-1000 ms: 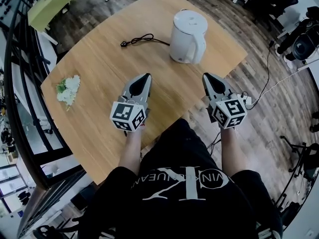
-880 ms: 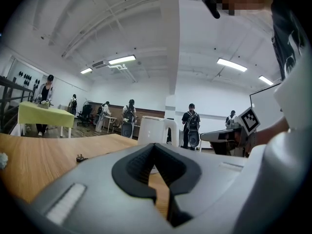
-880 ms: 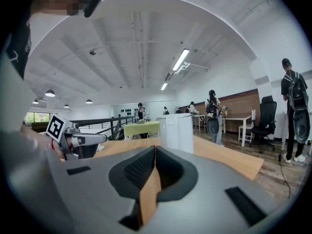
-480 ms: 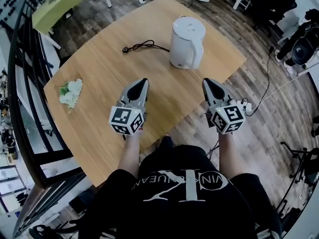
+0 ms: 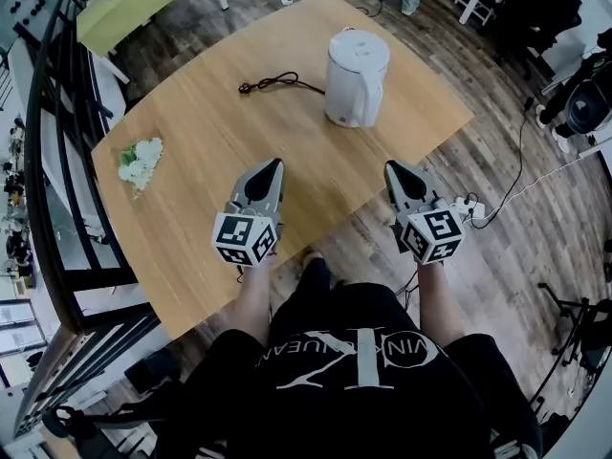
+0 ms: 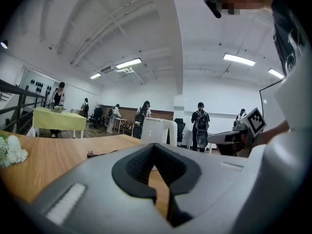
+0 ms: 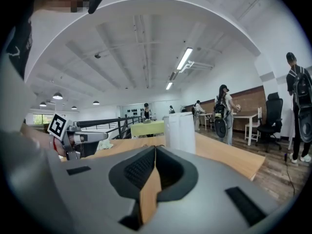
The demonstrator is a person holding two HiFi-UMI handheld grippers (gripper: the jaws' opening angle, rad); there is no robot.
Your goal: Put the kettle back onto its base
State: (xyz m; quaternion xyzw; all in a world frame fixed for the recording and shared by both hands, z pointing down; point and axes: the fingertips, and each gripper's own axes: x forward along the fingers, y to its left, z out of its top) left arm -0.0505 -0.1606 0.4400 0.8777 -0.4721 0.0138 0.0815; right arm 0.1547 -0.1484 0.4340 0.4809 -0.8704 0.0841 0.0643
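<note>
Finds the white kettle (image 5: 357, 65) upright on the far part of the wooden table (image 5: 191, 175), long axis vertical, lid up, handle turned toward the near right edge. Trails a black cord (image 5: 277, 82) leftward from its foot. Holds the left gripper (image 5: 271, 165) and right gripper (image 5: 392, 168) side by side at the near edge, well short of the kettle, pointing toward it, jaws pressed together on nothing. Shows white flowers (image 5: 141, 161) lying at the table's left.
</note>
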